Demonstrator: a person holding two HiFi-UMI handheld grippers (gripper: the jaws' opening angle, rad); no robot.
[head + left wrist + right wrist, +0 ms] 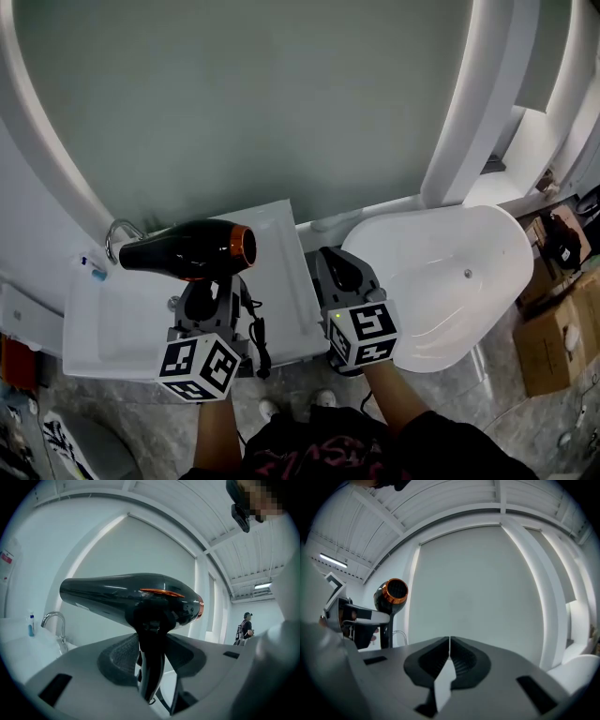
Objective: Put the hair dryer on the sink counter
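Note:
A black hair dryer [187,249] with an orange ring near its rear end hangs above the white sink counter [272,309], its nozzle pointing left toward the faucet [120,231]. My left gripper [212,289] is shut on the dryer's handle [151,658], and the dryer's body [126,595] lies crosswise above the jaws. The cord [257,330] hangs down by the gripper. My right gripper [339,267] is shut on nothing and stands to the right, between counter and bathtub. In the right gripper view the dryer [391,595] shows at the left.
A white bathtub [441,281] fills the right side. The sink basin [127,323] lies below the dryer, with a small blue-capped item [94,273] at its left rim. Cardboard boxes [553,347] stand on the floor at far right. A curved white frame [478,103] rises behind.

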